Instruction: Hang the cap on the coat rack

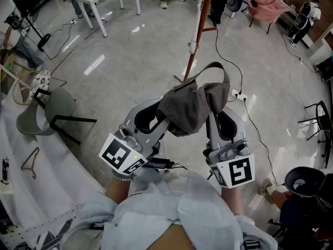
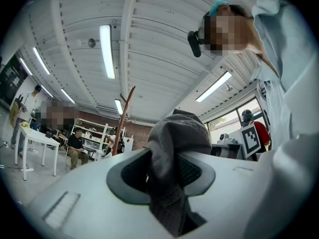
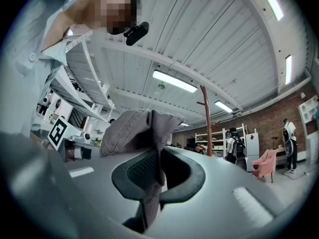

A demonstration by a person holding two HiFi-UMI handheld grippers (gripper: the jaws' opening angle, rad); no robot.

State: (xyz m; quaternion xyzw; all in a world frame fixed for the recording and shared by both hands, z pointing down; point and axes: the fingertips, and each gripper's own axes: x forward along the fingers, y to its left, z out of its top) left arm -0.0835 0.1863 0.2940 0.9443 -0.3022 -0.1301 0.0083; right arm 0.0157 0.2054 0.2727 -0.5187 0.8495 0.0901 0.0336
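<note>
L claw (image 1: pixel 165 120) & R claw (image 1: pixel 212 117) each pinch the grey cap (image 1: pixel 192 105) over glossy grey floor (image 1: pixel 130 61), brown coat rack (image 1: pixel 202 25) standing ahead.

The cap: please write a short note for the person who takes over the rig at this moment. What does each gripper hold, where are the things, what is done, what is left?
Left gripper: shut on the cap, pinching its fabric.
Right gripper: shut on the cap too, at its other side.
Cap: held up between both grippers, in front of the person.
Coat rack: stands on the floor ahead, apart from the cap.
Done: cap is lifted and held.
Left: bring it to the rack, hang it on a peg, open both jaws.
</note>
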